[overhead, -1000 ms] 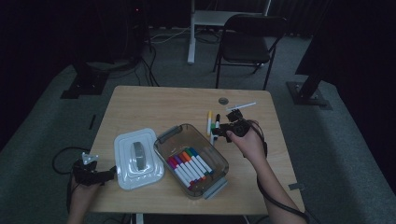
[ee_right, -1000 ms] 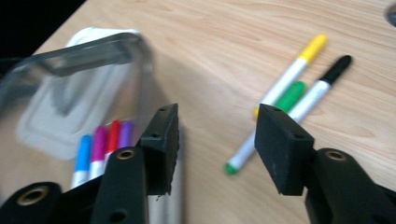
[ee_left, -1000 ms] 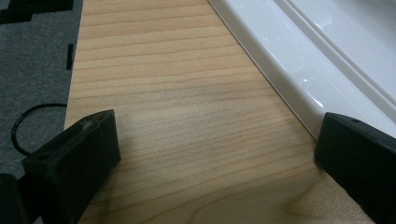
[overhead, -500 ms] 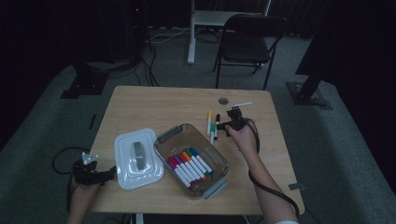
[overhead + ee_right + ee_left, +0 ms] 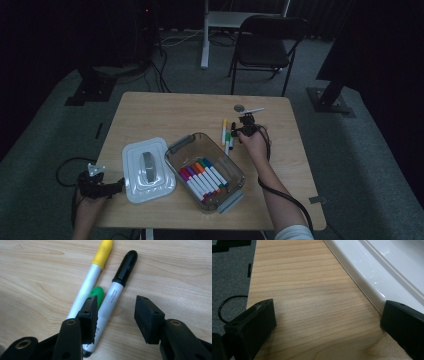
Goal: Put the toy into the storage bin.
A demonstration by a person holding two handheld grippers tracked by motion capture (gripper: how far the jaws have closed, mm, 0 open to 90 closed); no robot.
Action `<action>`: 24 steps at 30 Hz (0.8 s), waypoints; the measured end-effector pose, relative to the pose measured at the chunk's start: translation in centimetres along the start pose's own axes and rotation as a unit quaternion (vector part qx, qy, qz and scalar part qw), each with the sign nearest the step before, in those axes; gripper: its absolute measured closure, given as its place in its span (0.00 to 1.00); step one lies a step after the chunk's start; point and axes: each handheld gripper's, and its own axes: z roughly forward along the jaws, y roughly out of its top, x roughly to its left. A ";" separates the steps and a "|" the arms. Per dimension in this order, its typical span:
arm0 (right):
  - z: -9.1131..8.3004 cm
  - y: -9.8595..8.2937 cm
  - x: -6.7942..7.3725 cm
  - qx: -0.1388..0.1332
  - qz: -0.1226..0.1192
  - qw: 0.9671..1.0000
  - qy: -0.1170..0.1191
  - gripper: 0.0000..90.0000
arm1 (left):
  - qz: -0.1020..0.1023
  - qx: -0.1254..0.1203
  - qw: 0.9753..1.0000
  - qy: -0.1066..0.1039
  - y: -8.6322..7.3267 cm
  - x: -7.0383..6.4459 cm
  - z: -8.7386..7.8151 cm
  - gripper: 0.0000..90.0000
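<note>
1. Step in hand, as I judge it: picking a loose marker for the clear box (image 5: 206,172); the right gripper (image 5: 116,315) hovers with jaws spread over the black marker (image 5: 117,287) on the bench (image 5: 165,115)

2. Next: shift so both jaws straddle the black marker, then close; the left gripper (image 5: 324,322) rests agape beside the white lid (image 5: 387,272)

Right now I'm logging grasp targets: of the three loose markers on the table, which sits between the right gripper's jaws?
The black-capped marker: the open right gripper brackets its barrel. The yellow-capped marker and green-capped marker lie outside the jaws.
</note>
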 end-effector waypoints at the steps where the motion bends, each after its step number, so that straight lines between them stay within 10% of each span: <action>1: 0.1 0.0 0.0 0.001 -0.002 1.000 -0.003 0.60 | 0.000 0.000 1.000 0.000 0.0 0.0 0.0 0.01; 14: 1.5 0.0 -0.1 0.015 0.000 1.000 -0.010 0.62 | 0.000 0.000 1.000 0.000 0.0 0.0 0.0 0.01; 24: 0.6 -0.2 -2.0 0.026 0.014 0.997 -0.070 0.85 | 0.000 0.000 1.000 0.000 0.0 0.0 0.0 0.01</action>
